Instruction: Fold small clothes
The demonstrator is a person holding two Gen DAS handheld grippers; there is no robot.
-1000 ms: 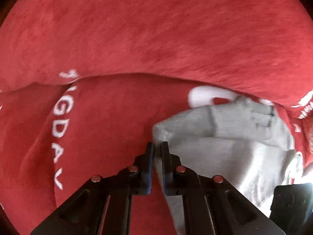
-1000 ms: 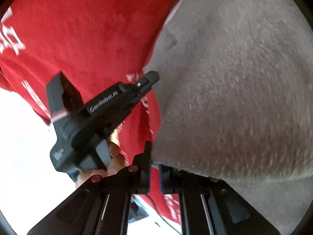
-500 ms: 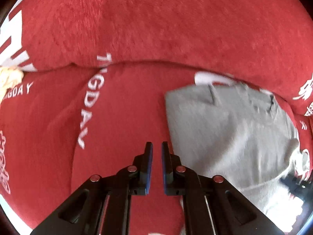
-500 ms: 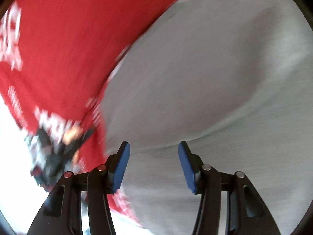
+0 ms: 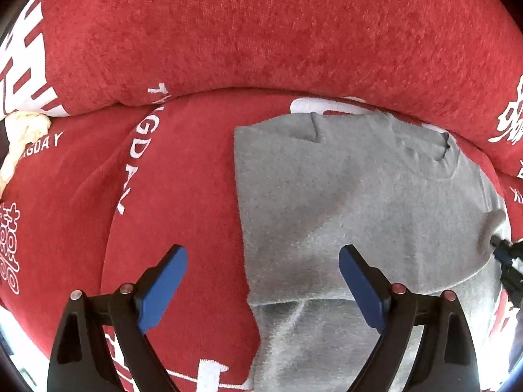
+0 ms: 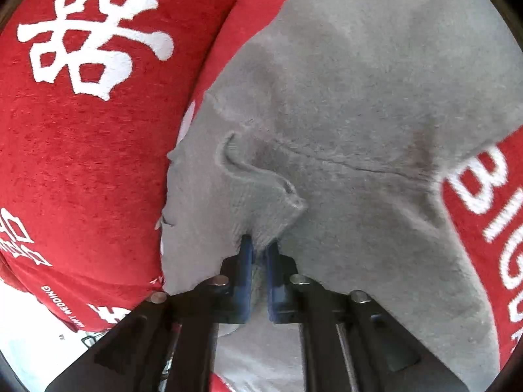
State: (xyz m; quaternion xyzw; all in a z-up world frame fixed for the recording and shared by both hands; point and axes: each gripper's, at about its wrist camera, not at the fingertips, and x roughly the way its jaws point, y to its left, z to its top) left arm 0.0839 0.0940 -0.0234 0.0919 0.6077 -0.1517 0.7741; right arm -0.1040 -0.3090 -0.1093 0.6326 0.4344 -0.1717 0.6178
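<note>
1. A red cover [image 5: 183, 196] with white print fills nearly all of both views; its nap is short and fuzzy.
2. A padded red bolster [image 5: 278, 32] rises behind the flat part, and a curved seam runs where the two meet.
3. White Latin letters [image 5: 137, 150] run down a fold in the cover; a large white Chinese character [image 6: 94, 29] shows in the right wrist view.
4. A cream, lumpy bit of cloth [image 5: 23, 134] sits at the left edge, beside the seam.
5. A pale, bright surface [image 6: 26, 320] shows past the cover's lower left edge.
6. Light is even and soft, with faint shadows.
</note>
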